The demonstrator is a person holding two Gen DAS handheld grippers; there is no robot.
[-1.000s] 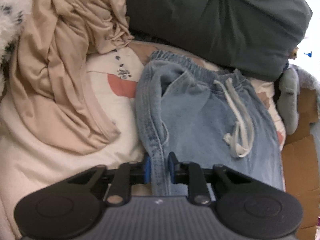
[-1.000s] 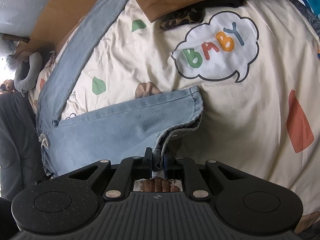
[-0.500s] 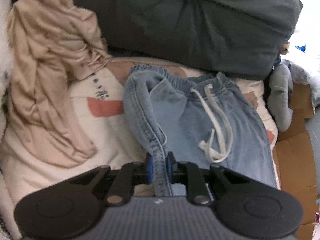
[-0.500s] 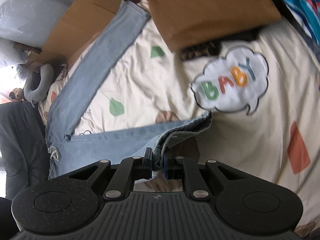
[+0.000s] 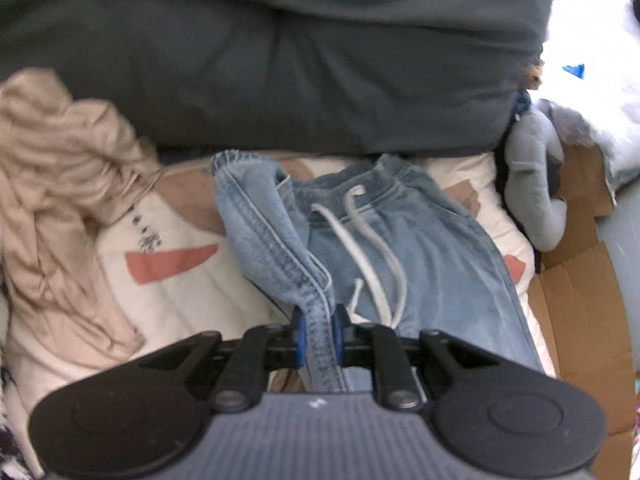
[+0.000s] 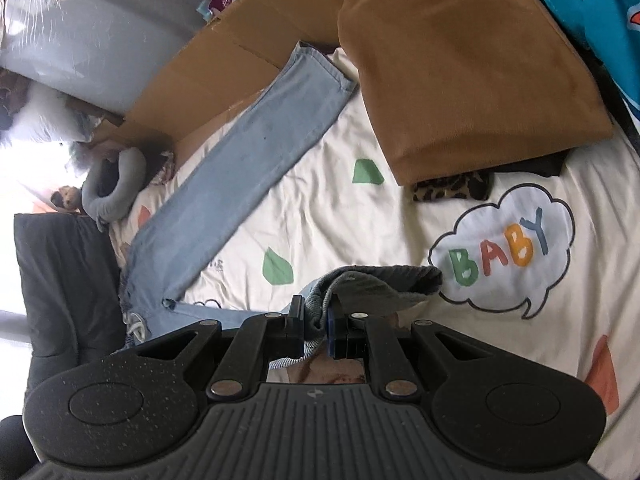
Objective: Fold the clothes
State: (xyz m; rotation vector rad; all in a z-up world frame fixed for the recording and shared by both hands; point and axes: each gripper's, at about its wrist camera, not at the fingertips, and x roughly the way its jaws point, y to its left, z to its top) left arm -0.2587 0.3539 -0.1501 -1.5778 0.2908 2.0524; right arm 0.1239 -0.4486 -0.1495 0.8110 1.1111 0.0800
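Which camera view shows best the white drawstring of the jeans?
The left wrist view: the drawstring lies in full on the jeans, below the waistband. The right wrist view shows only a small, unclear bit of it at the waist.

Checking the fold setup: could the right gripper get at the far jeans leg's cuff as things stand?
Probably not yet: the right gripper is shut on the near leg's hem. The far cuff lies uncovered beside the brown garment.

Cream printed bedsheet (image 6: 328, 216), dark grey pillow (image 5: 280, 60), cardboard (image 6: 224, 64), bright window light.
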